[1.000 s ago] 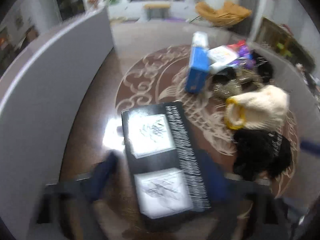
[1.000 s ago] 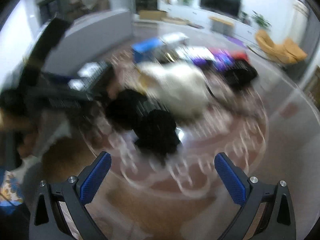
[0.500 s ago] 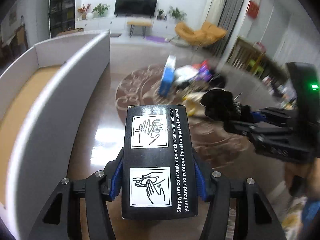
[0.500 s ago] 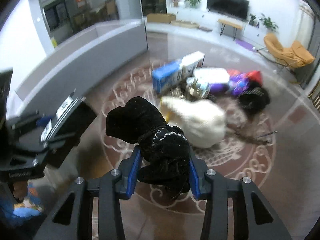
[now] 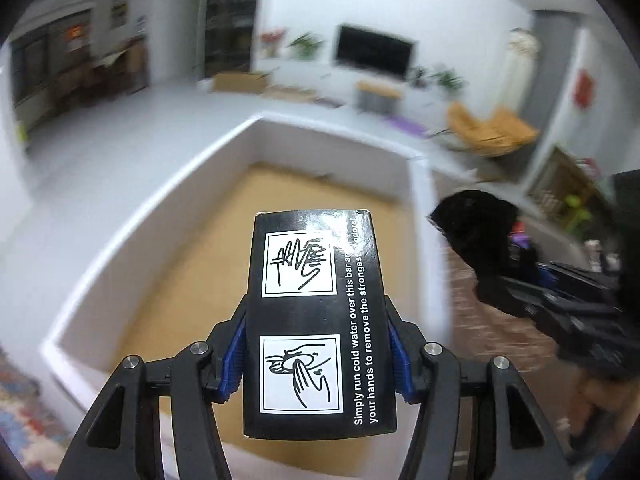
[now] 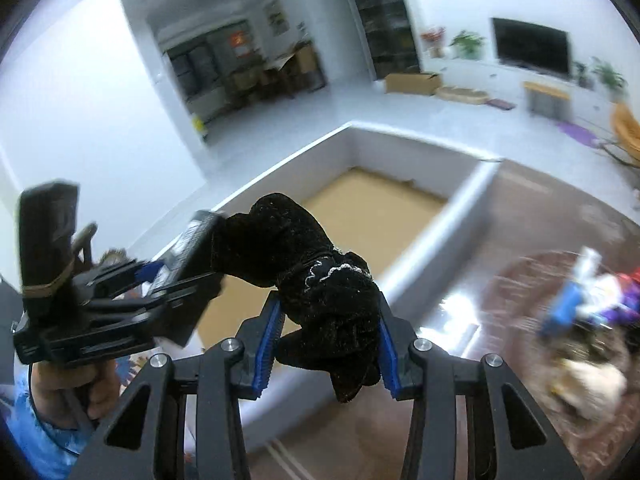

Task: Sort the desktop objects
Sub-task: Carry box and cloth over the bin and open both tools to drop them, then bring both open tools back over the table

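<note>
My left gripper (image 5: pixel 316 354) is shut on a black box (image 5: pixel 316 300) printed with white hand-washing pictures, held above the open white-walled bin (image 5: pixel 418 216) with a brown cardboard floor. My right gripper (image 6: pixel 326 354) is shut on a black plush pouch (image 6: pixel 320 280) with a white cord, hanging near the same bin (image 6: pixel 436 232). In the left wrist view the pouch (image 5: pixel 476 220) and right gripper show at the right. The right wrist view shows the left gripper with its box (image 6: pixel 188 248) at the left.
The patterned brown table (image 6: pixel 520 240) lies right of the bin. On it sit a blue box (image 6: pixel 564 306), a cream plush thing (image 6: pixel 592 384) and purple and red packets (image 6: pixel 624 296). A person's hand (image 6: pixel 68 384) holds the left gripper. A living room lies behind.
Both grippers rose and swung left from the table toward the bin. The right gripper, open a second ago, closed on the black pouch. The left kept its hold on the box.
</note>
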`<state>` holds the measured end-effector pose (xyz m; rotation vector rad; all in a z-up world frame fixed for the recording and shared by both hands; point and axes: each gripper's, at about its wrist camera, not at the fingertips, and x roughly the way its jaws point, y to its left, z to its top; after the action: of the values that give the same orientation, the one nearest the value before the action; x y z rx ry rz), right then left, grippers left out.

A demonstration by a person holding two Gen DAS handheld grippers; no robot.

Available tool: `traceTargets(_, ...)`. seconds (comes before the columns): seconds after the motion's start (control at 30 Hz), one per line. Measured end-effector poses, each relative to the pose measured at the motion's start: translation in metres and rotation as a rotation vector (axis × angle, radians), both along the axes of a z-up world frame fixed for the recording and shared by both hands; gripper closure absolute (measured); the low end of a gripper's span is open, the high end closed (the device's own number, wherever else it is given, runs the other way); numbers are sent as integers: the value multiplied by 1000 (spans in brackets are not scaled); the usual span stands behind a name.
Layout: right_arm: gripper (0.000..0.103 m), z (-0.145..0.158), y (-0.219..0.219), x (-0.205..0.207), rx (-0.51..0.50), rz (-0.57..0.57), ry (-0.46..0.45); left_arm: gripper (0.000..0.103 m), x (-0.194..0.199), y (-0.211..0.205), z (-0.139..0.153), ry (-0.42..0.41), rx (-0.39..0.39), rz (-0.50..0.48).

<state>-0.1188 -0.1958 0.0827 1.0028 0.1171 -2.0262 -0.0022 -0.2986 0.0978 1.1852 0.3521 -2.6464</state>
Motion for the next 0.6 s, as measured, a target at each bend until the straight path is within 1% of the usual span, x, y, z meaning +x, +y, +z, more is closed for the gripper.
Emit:
traceTargets(0.1, 59, -25, -50, 2, 63, 32, -26, 45, -3, -30, -21, -81, -17, 55)
traceTargets(0.17, 55, -41, -76, 5, 110, 51, -50, 44, -6, -42, -34, -140, -26, 76)
traceTargets(0.2, 51, -48, -84, 5, 131, 54, -67, 41, -6, -45, -38, -156, -40, 86)
traceTargets(0.23, 38, -55, -91, 6, 143, 58, -90, 33, -6, -46, -41, -168, -61, 98)
traceTargets(0.27, 26, -59, -95, 7, 144, 53, -99, 29, -5, -47, -41, -166, -75, 107)
traceTargets(0.3, 24, -61, -94, 6, 138, 42, -94, 24, -4, -45, -40, -157, -86, 115)
traceTargets(0.37, 23, -55, -83, 9, 87, 16, -60, 24, 2, -38, -32, -115, -116, 137)
traceTargets(0.43, 22, -49, -69, 7, 49, 0, -24, 24, 10, -25, -24, -67, -132, 137)
traceTargets(0.5, 14, -37, -37, 5, 10, -33, 51, 23, 16, 5, -5, 7, -132, 101)
traceTargets(0.53, 7, -32, -21, 6, 0, -61, 92, 23, 18, 21, 2, 34, -125, 75)
traceTargets(0.57, 3, -28, -3, 4, -7, -99, 135, 23, 21, 48, 12, 75, -107, 20)
traceTargets(0.6, 2, -26, 20, 6, -12, -145, 177, 22, 23, 68, 18, 99, -91, -23)
